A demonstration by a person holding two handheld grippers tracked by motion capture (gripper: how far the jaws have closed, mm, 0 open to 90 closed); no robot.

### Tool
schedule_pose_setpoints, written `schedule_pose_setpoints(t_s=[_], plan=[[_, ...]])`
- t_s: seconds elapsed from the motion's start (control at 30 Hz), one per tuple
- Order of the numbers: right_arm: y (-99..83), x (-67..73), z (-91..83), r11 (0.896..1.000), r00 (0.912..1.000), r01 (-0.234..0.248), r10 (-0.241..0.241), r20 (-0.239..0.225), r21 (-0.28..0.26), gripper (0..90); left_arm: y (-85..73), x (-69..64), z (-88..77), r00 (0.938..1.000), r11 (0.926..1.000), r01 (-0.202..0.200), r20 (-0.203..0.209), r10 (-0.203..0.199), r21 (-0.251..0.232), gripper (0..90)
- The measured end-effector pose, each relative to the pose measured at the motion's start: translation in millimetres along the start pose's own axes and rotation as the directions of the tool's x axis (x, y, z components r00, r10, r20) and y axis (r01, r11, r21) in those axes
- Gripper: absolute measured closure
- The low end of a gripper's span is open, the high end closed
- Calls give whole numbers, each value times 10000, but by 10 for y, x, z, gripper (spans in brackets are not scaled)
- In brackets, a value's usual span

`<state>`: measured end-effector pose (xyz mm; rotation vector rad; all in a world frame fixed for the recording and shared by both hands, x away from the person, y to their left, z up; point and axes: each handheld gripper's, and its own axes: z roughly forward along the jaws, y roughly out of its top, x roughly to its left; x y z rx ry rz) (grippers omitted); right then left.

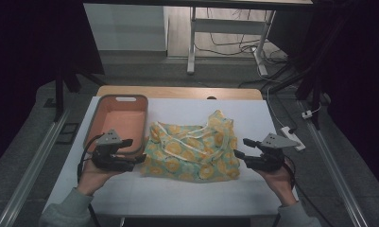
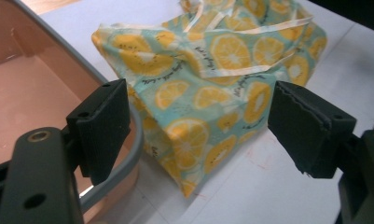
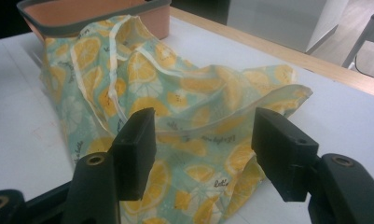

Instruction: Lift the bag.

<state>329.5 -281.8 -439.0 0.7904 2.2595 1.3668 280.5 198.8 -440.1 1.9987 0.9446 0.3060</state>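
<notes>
Both of the person's hands come in from the near edge of the white table (image 1: 130,196), one to each side of a crumpled cloth (image 1: 193,147) printed with yellow lemon slices on pale green. That cloth lies loosely bunched at the middle of the table, with cream straps trailing over its top, and nothing holds it. At the left, the left gripper (image 1: 139,150) points rightward at the cloth's left edge, its jaws standing wide apart with nothing pressed between them. From the left gripper view, the near left corner of the cloth (image 2: 208,116) sits in the gap between the two black pads, a little beyond them, and neither pad touches the fabric. Just left of the cloth stands an orange bin (image 1: 98,124) with a grey rim; its right rim lies beside the left gripper and touches or nearly touches the cloth's left edge. At the right, the right gripper (image 1: 241,147) points leftward toward the cloth's right edge, and its jaws are likewise spread with no fabric clamped. In the right gripper view the cloth (image 3: 184,121) spreads out past the open pads, with the orange bin (image 3: 152,14) at the far end behind it.
</notes>
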Motion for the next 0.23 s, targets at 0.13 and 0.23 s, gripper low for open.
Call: schedule_pose_setpoints(t_s=[0.13, 0.23], plan=[[-8, 20, -24, 9998, 9998, 219, -218, 42, -30, 405, -40, 12, 32, 10000, 10000, 80, 55, -80, 42, 216], [-24, 31, -33, 9997, 9997, 223, -222, 40, -65, 408, -52, 14, 31, 10000, 10000, 35, 25, -36, 79, 217]])
